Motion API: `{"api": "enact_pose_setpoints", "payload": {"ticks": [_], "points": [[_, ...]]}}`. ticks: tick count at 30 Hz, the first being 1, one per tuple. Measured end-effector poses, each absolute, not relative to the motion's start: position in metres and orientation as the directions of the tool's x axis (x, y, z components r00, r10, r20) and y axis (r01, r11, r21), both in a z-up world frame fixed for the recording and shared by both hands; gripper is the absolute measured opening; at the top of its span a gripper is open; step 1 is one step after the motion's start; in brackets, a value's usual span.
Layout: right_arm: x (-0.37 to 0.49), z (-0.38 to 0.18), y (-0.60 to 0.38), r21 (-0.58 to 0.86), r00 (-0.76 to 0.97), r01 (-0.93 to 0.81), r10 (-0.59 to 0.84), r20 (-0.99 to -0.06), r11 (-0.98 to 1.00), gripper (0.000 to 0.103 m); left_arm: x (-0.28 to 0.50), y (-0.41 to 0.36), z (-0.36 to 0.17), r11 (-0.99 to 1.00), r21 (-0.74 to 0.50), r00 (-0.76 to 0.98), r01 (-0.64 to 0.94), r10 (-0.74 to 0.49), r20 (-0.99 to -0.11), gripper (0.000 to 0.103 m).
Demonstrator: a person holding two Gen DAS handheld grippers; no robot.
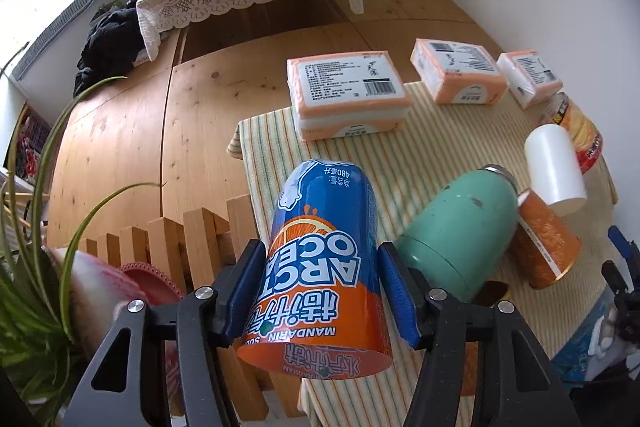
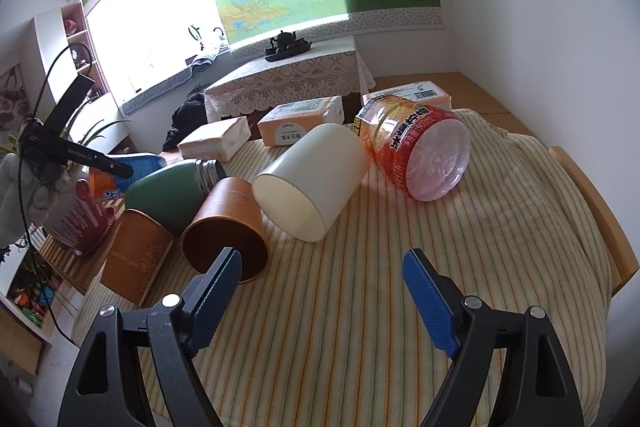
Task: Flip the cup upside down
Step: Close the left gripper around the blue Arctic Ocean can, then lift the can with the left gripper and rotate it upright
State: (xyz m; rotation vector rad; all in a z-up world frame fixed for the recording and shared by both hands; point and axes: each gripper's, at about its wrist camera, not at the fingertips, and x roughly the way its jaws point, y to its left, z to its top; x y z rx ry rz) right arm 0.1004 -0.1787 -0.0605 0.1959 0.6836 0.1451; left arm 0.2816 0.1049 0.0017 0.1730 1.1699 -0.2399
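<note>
A: What does the left gripper point(image 1: 320, 287) have?

B: The cup point(image 1: 324, 267), the blue and orange one cut from a soda can. The blue pads point(image 1: 396, 291) press its two sides, so the jaws are closed about as far as the cup's width allows.

A: How does the cup sit?

B: Its print reads upside down in the left view, the open rim faces the camera and the rounded end points away. It is held above the near edge of the striped cloth point(image 1: 400, 155), just beside the green flask point(image 1: 456, 231).

A: And the right gripper point(image 2: 320, 287)?

B: Spread wide, nothing between the fingers. It hovers over the cloth point(image 2: 360, 307); its left finger point(image 2: 220, 283) overlaps the rim of the brown cup point(image 2: 228, 227) lying on its side, though I cannot tell if they touch.

A: Anything near that?

B: A white cup point(image 2: 316, 179), also on its side, just beside the brown one.
</note>
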Motion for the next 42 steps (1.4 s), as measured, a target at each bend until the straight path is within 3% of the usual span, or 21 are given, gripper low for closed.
{"api": "enact_pose_setpoints", "payload": {"ticks": [13, 16, 19, 33, 42], "points": [[0.082, -0.053, -0.192, 0.280, 0.782, -0.054, 0.215, -0.585, 0.958, 0.080, 0.204, 0.040, 0.063, 0.920, 0.050, 0.452, 0.388, -0.143, -0.880, 0.061], [0.076, -0.055, -0.202, 0.307, 0.781, -0.041, 0.222, -0.583, 0.951, 0.080, 0.189, 0.021, 0.074, 0.909, -0.007, 0.442, 0.417, -0.210, -0.872, 0.061], [0.072, -0.056, -0.212, 0.332, 0.777, -0.028, 0.229, -0.587, 0.943, 0.080, 0.169, -0.015, 0.077, 0.884, 0.018, 0.448, 0.467, -0.218, -0.867, 0.061], [0.038, -0.061, -0.289, 0.458, 0.751, 0.087, 0.244, -0.613, 0.885, 0.080, 0.106, -0.185, 0.010, 0.737, -0.034, 0.327, 0.675, -0.340, -0.882, 0.061], [0.039, -0.075, -0.311, 0.545, 0.694, 0.122, 0.322, -0.644, 0.829, 0.080, 0.104, -0.223, -0.024, 0.729, -0.050, 0.330, 0.683, -0.369, -0.869, 0.062]]}}
